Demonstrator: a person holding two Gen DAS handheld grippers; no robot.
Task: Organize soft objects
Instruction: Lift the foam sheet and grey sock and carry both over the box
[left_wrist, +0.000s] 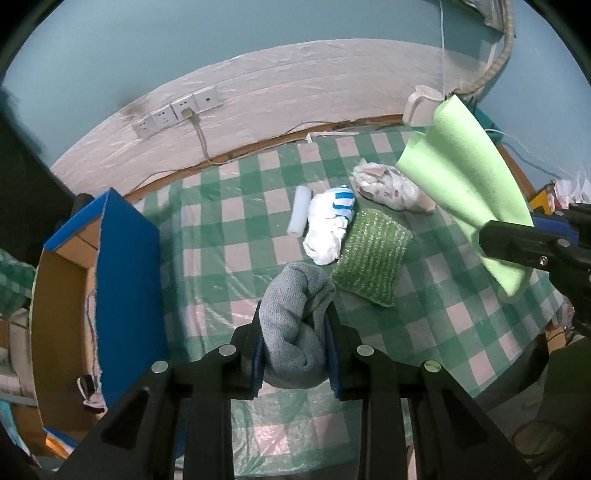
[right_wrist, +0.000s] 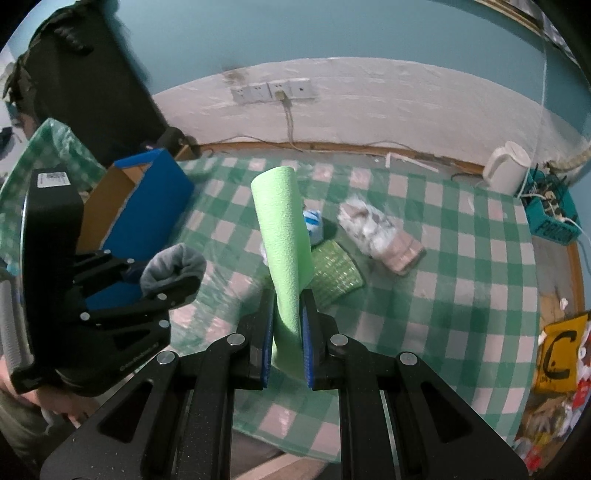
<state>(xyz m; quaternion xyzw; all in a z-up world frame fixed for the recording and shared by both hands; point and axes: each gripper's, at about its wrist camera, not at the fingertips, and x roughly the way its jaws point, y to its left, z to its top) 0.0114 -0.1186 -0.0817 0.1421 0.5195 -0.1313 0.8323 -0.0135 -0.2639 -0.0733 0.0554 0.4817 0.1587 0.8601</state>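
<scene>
I see a fuzzy grey terry towel (left_wrist: 291, 325), a matt light-green foam sheet (right_wrist: 286, 240), a glittery woven green scrub pad (left_wrist: 371, 256), and glossy plastic film over the checked tablecloth (left_wrist: 229, 236).

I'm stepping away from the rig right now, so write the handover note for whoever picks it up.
Left gripper: shut on the grey towel, lifted off the table.
Right gripper: shut on the light green cloth, also in the air.
On the checked tablecloth: green scrubber pad, white-and-blue cloth, white roll, crumpled plastic bag.
Blue-sided box at left, contents not visible.
Left to do: place both held items, then the rest.
</scene>
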